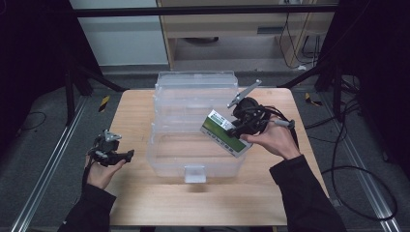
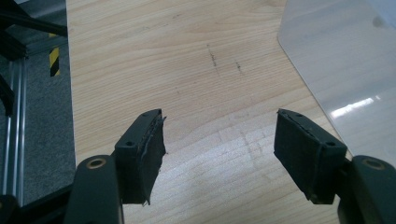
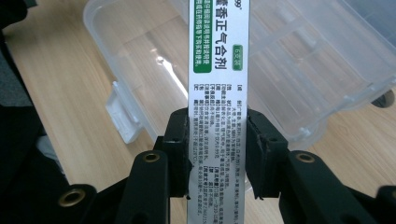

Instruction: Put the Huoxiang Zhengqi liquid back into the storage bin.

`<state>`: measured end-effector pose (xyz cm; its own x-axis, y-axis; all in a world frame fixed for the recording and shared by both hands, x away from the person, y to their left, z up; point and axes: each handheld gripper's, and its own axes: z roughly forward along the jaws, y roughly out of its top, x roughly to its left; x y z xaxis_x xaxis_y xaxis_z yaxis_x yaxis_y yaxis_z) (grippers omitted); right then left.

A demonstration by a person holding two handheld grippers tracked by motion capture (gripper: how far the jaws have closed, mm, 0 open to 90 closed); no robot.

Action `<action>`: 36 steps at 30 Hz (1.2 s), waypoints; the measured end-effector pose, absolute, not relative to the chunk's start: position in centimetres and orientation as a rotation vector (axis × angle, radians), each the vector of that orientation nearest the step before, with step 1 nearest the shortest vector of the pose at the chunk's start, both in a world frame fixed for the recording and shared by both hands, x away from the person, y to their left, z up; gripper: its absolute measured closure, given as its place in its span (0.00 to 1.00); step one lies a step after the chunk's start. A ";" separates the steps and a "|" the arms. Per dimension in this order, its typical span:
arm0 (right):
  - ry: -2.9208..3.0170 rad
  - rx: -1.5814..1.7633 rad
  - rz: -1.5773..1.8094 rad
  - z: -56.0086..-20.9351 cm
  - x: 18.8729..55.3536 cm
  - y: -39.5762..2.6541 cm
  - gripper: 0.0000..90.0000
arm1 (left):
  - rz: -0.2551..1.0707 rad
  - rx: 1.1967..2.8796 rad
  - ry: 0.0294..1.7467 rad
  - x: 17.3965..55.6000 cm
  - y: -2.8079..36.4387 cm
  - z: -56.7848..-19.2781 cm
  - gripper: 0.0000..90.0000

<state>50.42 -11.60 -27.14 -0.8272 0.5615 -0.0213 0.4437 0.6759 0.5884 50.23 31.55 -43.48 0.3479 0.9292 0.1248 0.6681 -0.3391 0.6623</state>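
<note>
Right now the right gripper (image 1: 235, 129) pinches a flat white-and-green medicine box (image 1: 226, 133) above the open clear plastic storage case (image 1: 167, 104) on the wooden table (image 1: 135, 116). From the high view the box's long axis runs on a diagonal, from upper left near the case's middle down to the lower right by the person's right hand (image 1: 274, 140), and it hangs over the right part of the case's near tray. The jaws close on the box across its narrow width, near its middle, so the box sticks out past them on both sides. The right gripper view adds what the high view cannot: the box (image 3: 218, 79) stands straight up between the two black pads, each pad pressed flat on a long edge, with the green label band at the far end and small print nearer the jaws; the print is too fine to read from above. The left gripper (image 1: 126, 155) rests low at the table's left edge, well apart from the case, and the left gripper view shows its jaws (image 2: 219, 154) spread wide over bare wood, with what looks like a corner of the case at the right.
</note>
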 end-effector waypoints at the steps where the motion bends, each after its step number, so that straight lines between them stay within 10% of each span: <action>1: 2.693 0.799 0.866 -27.2 50.4 -11.6 0.72 | 0.680 2.110 1.389 50.2 31.6 -43.5 0.36; 36: 2.942 0.352 0.700 -29.4 53.8 -8.6 0.71 | 0.669 2.107 1.399 50.4 31.9 -43.7 0.36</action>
